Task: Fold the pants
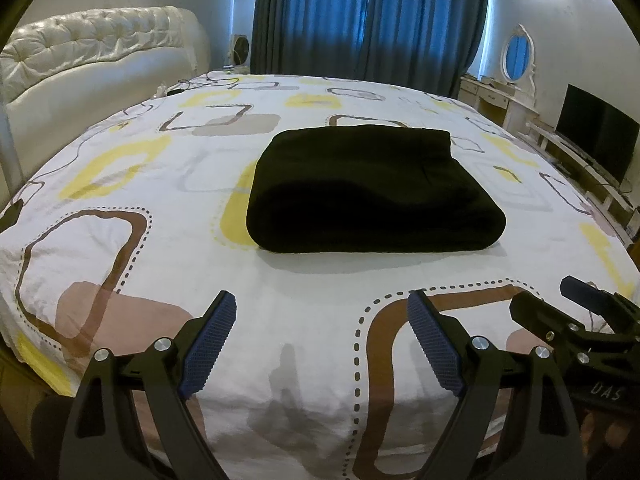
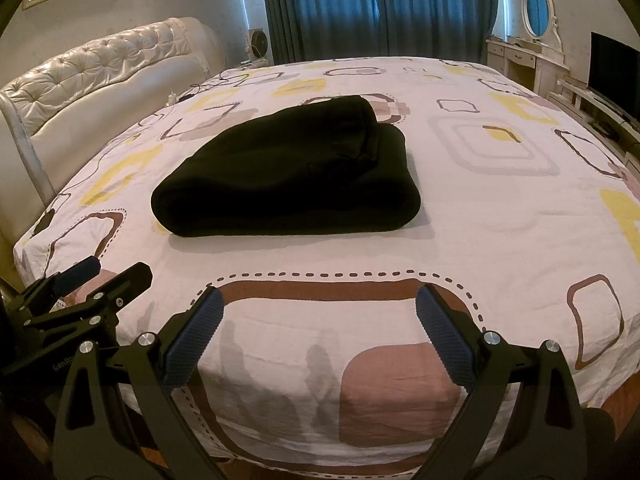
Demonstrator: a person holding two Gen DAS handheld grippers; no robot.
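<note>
The black pants [image 1: 372, 192] lie folded into a thick rectangular bundle on the patterned bed sheet [image 1: 160, 184]; they also show in the right wrist view [image 2: 288, 172]. My left gripper [image 1: 320, 304] is open and empty, held back near the bed's front edge, well short of the pants. My right gripper [image 2: 318, 300] is open and empty too, beside the left one. The right gripper shows at the right edge of the left wrist view [image 1: 560, 304], and the left gripper shows at the left edge of the right wrist view [image 2: 108, 272].
A white tufted headboard [image 1: 92, 52] stands at the left. Blue curtains [image 1: 368, 16] hang behind the bed. A dresser with an oval mirror [image 1: 518, 58] and a TV [image 1: 600, 140] stand at the right. Cables [image 1: 188, 84] lie at the far left corner of the bed.
</note>
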